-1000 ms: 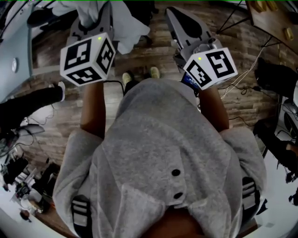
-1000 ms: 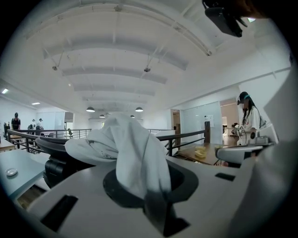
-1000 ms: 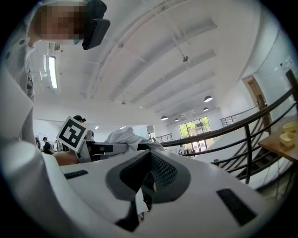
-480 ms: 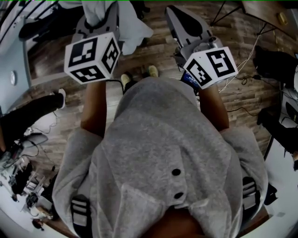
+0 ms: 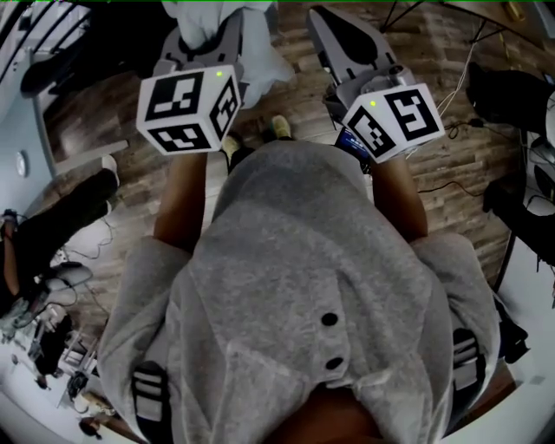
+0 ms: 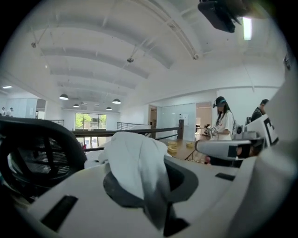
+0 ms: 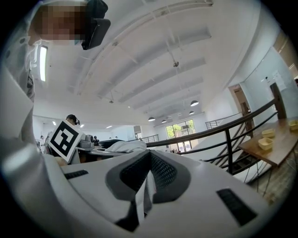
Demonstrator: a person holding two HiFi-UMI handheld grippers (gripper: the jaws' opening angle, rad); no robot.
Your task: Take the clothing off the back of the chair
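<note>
Left claw (image 6: 153, 186) pinches soft, crumpled white cloth (image 6: 132, 158) (bunched into a rounded heap); smooth right claw (image 7: 148, 179) sits pressed together.

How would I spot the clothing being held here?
Above the person's grey hoodie, find the left gripper, at the head view's left. The white clothing is pinched between its jaws and hangs over the wooden floor; it is soft, crumpled and white, unlike the hard gripper.

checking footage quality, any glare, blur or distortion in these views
Head view: heavy fisheye, the floor planks bow. Left gripper view: black round border, the white clothing near the lens looks soft. Right gripper view: the light strip glares, the railing curves.
</note>
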